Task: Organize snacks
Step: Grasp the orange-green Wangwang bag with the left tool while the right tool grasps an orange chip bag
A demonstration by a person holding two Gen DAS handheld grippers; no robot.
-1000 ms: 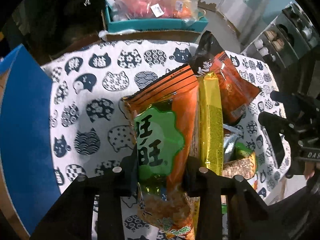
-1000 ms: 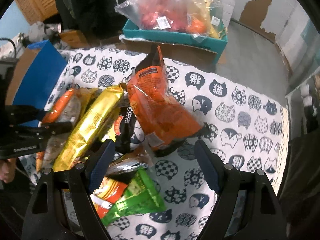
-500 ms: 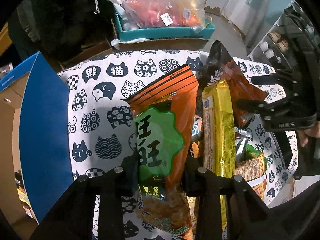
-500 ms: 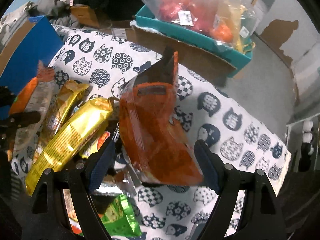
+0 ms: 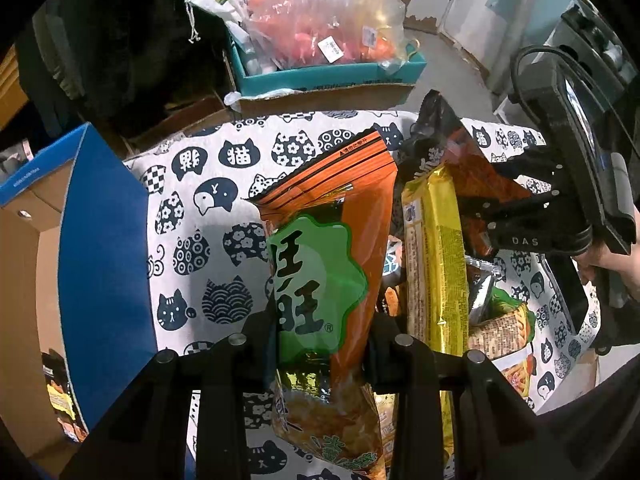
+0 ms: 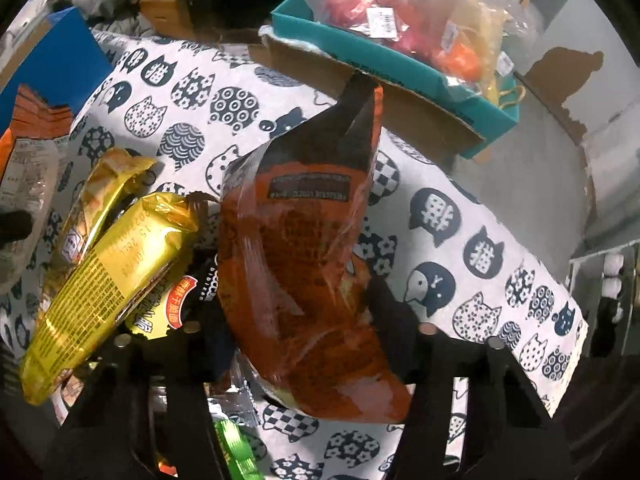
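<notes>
Both tongs (image 5: 322,344) (image 6: 308,332) steeply downward, gripping packets

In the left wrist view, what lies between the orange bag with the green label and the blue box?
Only bare cat-print cloth separates the orange bag from the blue box, in the left wrist view.

In the lower middle, the left tongs (image 5: 320,344) pinch an orange snack bag with a green badge (image 5: 324,280) above the cat-print desk (image 5: 200,240). A yellow packet (image 5: 436,264) lies just right; a blue box (image 5: 100,260) stands left.
</notes>
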